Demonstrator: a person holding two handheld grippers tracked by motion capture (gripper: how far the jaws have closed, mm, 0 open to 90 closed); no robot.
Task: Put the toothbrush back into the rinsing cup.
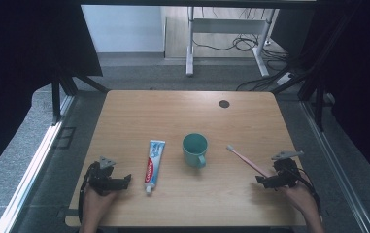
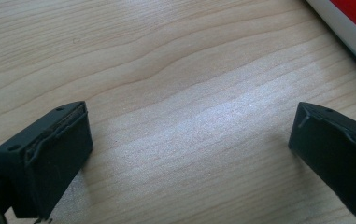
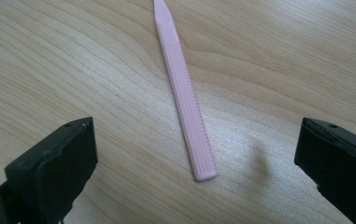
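right gripper [image 1: 265, 181]: I see jaws spread wide, empty, astride toothbrush [image 3: 186, 100] handle end.
left gripper [image 1: 123, 181]: jaws apart, empty, beside toothpaste [image 1: 154, 164].
risk: thin handle, probably skids when I close.

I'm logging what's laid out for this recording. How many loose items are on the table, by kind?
Toothpaste tube: 1
Teal mug: 1
Pink toothbrush: 1
Total: 3
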